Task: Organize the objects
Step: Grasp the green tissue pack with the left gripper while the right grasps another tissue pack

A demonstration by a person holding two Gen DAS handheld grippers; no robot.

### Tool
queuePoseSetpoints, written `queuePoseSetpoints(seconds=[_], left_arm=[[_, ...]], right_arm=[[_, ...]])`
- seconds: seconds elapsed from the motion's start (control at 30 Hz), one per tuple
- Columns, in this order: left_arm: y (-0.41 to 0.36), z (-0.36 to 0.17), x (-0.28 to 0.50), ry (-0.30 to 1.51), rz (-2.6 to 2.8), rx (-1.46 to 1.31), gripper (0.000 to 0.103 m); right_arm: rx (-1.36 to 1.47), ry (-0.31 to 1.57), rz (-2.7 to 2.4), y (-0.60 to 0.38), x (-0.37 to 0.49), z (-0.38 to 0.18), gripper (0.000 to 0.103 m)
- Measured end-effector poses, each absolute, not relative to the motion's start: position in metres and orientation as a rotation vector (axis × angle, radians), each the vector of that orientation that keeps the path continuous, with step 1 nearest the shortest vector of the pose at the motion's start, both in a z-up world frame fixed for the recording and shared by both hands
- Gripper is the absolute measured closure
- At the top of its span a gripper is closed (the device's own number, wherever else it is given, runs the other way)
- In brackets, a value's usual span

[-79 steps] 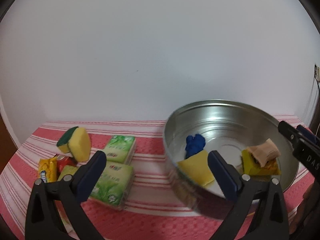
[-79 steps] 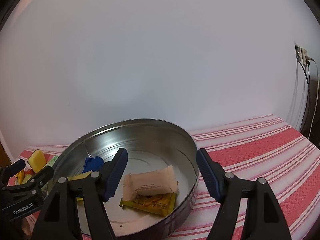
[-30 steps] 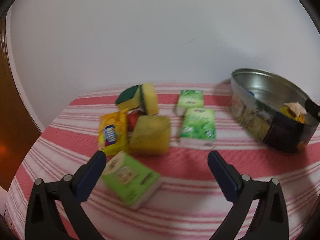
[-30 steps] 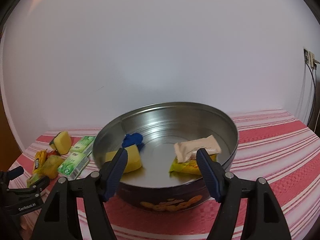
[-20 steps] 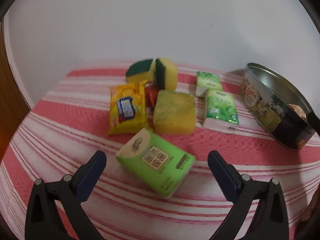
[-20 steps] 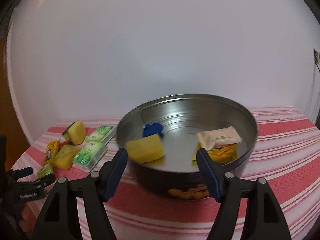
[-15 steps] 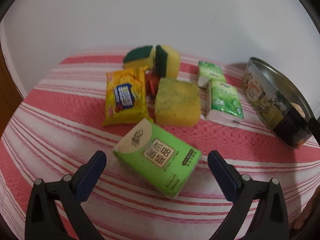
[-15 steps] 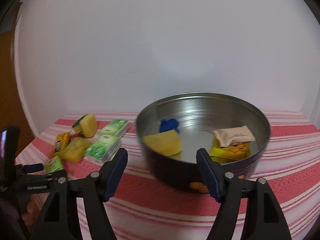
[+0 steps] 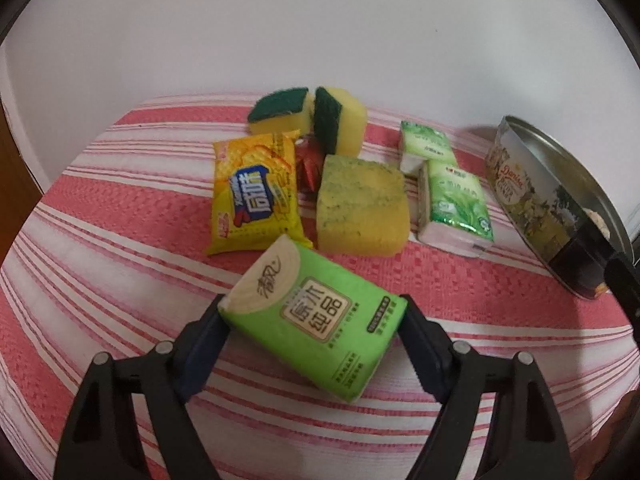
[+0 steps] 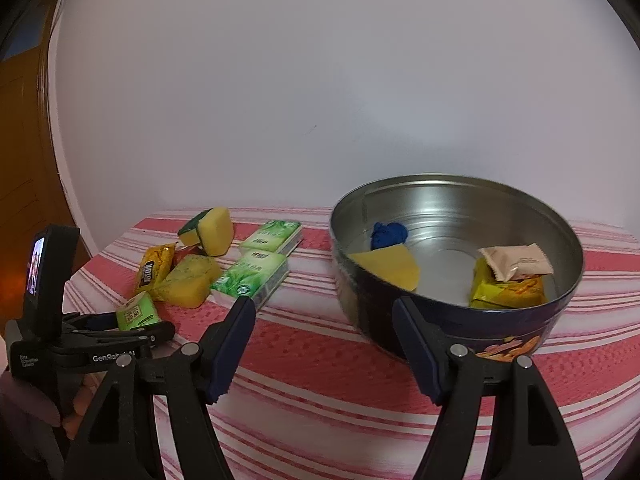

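Closing L tongs [image 9: 312,322] on tissue pack [image 9: 316,320].

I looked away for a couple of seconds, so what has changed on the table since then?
The left tool swung from the tin to the loose pile and is closing around the green tissue pack. The right tool backed out of the tin and remains empty. The tin's contents and the other loose items stayed put.
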State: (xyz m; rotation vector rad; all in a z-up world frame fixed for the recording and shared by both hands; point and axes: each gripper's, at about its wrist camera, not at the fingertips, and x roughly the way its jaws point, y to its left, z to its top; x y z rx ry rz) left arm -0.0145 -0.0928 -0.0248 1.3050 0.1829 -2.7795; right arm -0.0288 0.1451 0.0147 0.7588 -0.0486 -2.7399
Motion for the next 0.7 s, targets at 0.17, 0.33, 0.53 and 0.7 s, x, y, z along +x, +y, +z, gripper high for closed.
queuePoseSetpoints(seconds=[0.17, 0.33, 0.53, 0.7], left_arm=[[-0.101, -0.002, -0.007, 0.167, -2.823, 1.138, 0.021], [-0.116, 0.029, -0.022, 0.161, -2.821, 0.982, 0.021], [-0.116, 0.049, -0.053, 0.074, -2.779, 0.819, 0.021], [-0.123, 0.042, -0.064, 0.113, -2.802, 0.791, 0.021]], right_arm=[[0.786, -0.04, -2.705, 0.127, -0.036, 0.013, 0.03], [0.842, -0.049, -2.679, 0.103, -0.054, 0.008, 0.03], [0.945, -0.095, -2.655, 0.08, -0.083, -0.001, 0.03], [1.062, -0.175, -2.613, 0.067, -0.114, -0.013, 0.03]])
